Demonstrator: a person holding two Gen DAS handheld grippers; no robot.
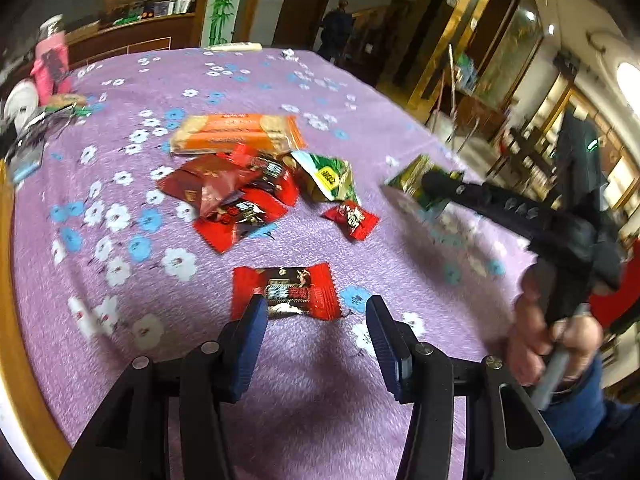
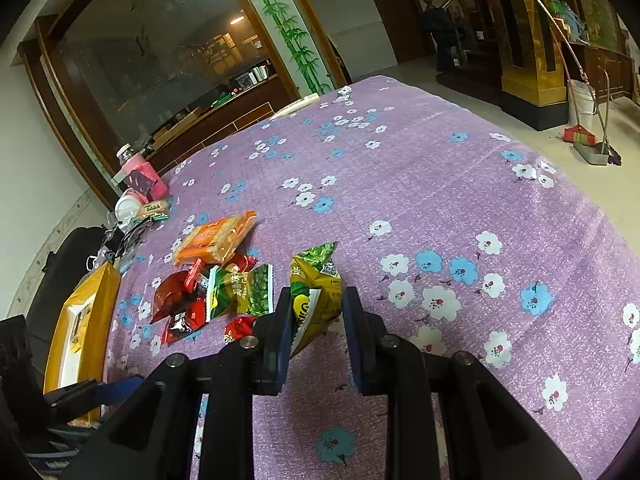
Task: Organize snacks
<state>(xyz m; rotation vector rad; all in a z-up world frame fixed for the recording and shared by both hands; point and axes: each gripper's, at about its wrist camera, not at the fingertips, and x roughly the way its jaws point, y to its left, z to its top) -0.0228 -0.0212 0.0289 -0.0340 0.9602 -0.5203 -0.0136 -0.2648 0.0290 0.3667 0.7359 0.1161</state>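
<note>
Between my left gripper [image 1: 316,312] fingers, parted and grasping nothing, lies a red packet [image 1: 285,291] flat on the purple flowered cloth [image 1: 240,64]. My right gripper [image 2: 316,312] is clenched on a green-yellow snack pouch [image 2: 316,292], lifted off the cloth to the right of the snack pile [image 1: 256,184]. I judge I'm mid-sort: next, lower the left and close on the red packet. An orange biscuit pack [image 1: 236,133] sits far behind; nothing blocks the reach.

A purple flowered tablecloth [image 2: 460,184] covers the table. A pink bottle [image 2: 140,172] stands near its far left corner, and a broom [image 2: 578,136] with 1 dustpan [image 2: 592,154] rests on the floor at right.
</note>
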